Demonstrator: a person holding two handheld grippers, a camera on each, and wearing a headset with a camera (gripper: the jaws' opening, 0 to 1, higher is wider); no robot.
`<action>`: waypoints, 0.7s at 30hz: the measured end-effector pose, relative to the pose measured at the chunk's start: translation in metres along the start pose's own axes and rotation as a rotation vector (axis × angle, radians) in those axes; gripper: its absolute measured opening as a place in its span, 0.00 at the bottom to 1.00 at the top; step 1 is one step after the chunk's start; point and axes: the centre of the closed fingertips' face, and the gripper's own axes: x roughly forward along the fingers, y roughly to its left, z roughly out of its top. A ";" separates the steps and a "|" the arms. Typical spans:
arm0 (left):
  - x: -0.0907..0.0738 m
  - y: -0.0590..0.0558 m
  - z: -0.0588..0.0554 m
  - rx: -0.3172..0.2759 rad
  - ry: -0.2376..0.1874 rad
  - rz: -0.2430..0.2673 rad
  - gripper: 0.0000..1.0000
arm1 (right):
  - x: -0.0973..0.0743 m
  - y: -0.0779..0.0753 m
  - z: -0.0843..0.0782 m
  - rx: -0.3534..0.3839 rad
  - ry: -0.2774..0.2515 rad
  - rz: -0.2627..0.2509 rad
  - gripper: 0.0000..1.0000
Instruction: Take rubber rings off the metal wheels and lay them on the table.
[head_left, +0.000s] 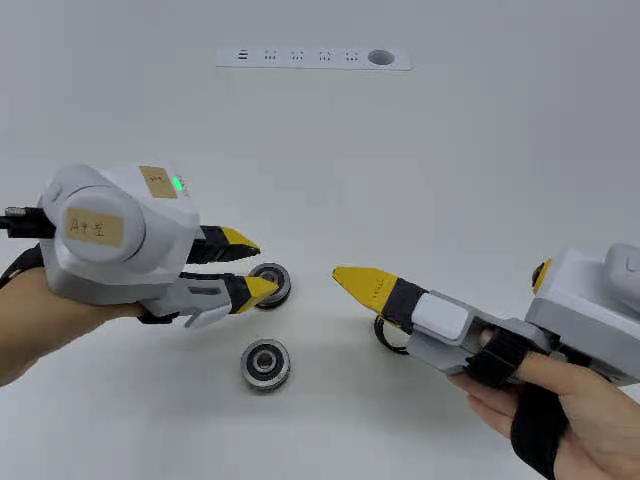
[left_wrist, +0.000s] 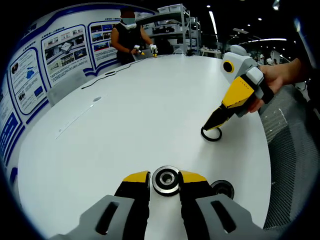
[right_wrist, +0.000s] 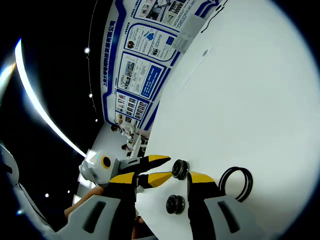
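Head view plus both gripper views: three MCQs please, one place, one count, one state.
1. Where is the loose rubber ring?
A) around a wheel
B) between the left tool's jaws
C) on the table by the right tool's tip

2. How many metal wheels are on the table?
A) one
B) two
C) four

3. How do the left tool's jaws stand?
A) apart, a wheel between their tips
B) closed on a ring
C) closed, empty

Key: 1 C, it lies beside that tip; 2 B, far wheel plus near wheel; 3 A, a gap shows between them.
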 end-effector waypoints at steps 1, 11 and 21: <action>0.001 0.000 0.000 -0.001 0.000 -0.001 0.23 | 0.001 0.000 0.000 0.001 0.001 0.001 0.42; 0.004 -0.002 -0.003 -0.019 0.012 -0.020 0.17 | 0.003 -0.001 -0.004 0.016 0.015 0.009 0.40; 0.005 -0.003 -0.010 -0.015 0.034 -0.029 0.16 | 0.004 -0.001 -0.004 0.024 0.012 0.006 0.40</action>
